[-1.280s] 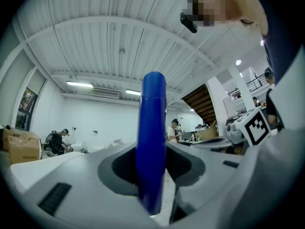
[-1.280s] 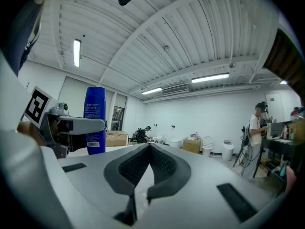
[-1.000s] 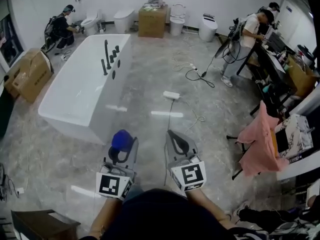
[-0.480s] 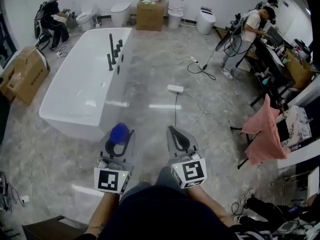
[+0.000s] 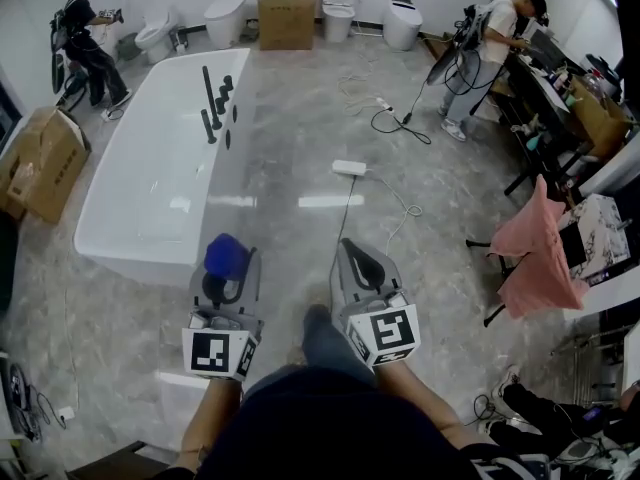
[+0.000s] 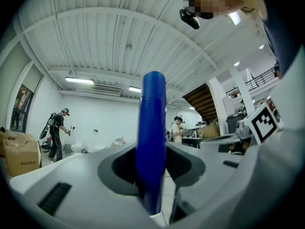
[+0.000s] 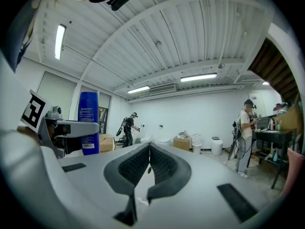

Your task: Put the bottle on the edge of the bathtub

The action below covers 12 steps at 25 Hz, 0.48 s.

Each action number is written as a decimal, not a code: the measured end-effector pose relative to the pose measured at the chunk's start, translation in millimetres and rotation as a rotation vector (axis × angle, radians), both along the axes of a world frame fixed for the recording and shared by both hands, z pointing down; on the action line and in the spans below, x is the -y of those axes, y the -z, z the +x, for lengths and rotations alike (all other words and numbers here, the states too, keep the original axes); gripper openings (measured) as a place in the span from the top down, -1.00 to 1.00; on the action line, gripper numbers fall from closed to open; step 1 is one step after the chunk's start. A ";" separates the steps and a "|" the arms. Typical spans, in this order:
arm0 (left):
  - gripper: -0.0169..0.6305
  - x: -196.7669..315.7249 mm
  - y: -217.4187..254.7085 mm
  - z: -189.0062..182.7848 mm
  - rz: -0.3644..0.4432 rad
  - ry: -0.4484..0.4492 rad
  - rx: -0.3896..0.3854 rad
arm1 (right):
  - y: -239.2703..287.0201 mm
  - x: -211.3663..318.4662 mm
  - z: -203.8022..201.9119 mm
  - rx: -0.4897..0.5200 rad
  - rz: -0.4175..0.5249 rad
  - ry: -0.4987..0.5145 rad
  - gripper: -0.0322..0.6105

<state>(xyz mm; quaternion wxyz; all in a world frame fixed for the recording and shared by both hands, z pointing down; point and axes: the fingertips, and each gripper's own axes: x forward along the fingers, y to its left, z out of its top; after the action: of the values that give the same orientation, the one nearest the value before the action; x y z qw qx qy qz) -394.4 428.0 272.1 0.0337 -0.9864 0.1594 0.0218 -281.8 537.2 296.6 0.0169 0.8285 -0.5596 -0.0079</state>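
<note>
1. The gray floor [image 5: 300, 118] was shiny and took up most of the room.
2. The white bathtub [image 5: 150, 183] sat on the left, with black taps [image 5: 212, 108] on its right edge.
3. A brown box [image 5: 40, 163] sat just left of the tub.
4. One person [image 5: 490, 53] stood by a table on the far right. Another person [image 5: 85, 53] stood past the tub's far end.
5. A pink cloth [image 5: 535, 258] hung over a chair on the right.
6. The left gripper [image 5: 232, 260] pinched the bottle between its two claws.
7. The right gripper [image 7: 149, 151] had its claws pressed together, with nothing in them.
8. The blue bottle [image 5: 226, 255] stood up straight in the left claws. It was near the tub's close end and not on its edge.
9. A small white plug strip [image 5: 349, 167] lay on the floor, well apart from the tub.
</note>
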 end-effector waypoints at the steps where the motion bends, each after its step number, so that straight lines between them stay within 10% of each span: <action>1: 0.47 6.6 -0.2 9.6 0.007 0.007 0.001 | 0.4 8.9 9.5 -0.003 0.002 0.004 0.85; 12: 0.47 115.0 4.4 139.0 0.051 0.056 -0.018 | 7.8 141.8 128.7 -0.064 -0.005 0.078 0.85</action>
<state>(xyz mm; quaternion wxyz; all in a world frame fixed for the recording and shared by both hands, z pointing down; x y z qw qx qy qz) -255.4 313.0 267.7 0.0582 -0.9801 0.1868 0.0338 -153.1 395.4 288.7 0.0367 0.8053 -0.5908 -0.0338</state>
